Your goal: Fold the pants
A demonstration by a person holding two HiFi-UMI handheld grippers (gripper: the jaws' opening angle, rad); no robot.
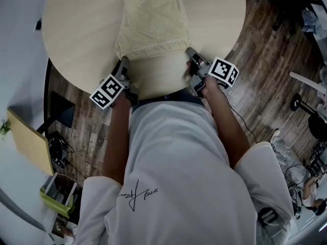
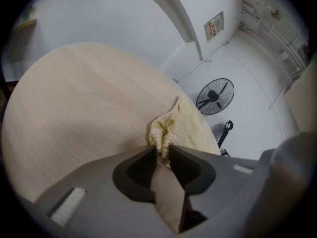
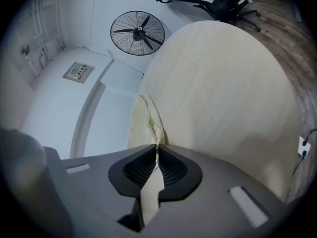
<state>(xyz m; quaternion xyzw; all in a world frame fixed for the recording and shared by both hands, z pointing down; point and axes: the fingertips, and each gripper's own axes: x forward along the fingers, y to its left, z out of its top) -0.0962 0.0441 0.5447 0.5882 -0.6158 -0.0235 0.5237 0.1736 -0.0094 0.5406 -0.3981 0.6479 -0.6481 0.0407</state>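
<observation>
Left gripper (image 1: 124, 61) is closed narrowly on a bunched corner of the pants (image 1: 153, 19); in the left gripper view its dark pads (image 2: 184, 162) press on a small wad of the pale yellow, waffle-textured cloth (image 2: 190, 128) right at the tips (image 2: 161, 150). Right gripper (image 1: 190, 52) is clamped almost flat on the other near corner, and in the right gripper view only a thin fold of the cloth (image 3: 141, 120) runs out from between its ribbed pads (image 3: 171, 170) at the tips (image 3: 157, 148). The pants lie lengthwise on the round light-wood table (image 1: 76, 24), stretching away from the person, with the near edge lying across between the two grippers, close to the table's near rim. Each gripper's marker cube (image 1: 107, 91) (image 1: 224, 71) sits just behind the jaws, over the person's wrists. The person's white shirt (image 1: 179, 177) fills the lower part of the head view, above a dark wood-plank floor (image 1: 265, 75). Beyond the table's far side a black pedestal fan (image 2: 214, 96) (image 3: 137, 32) stands against a white wall.
</observation>
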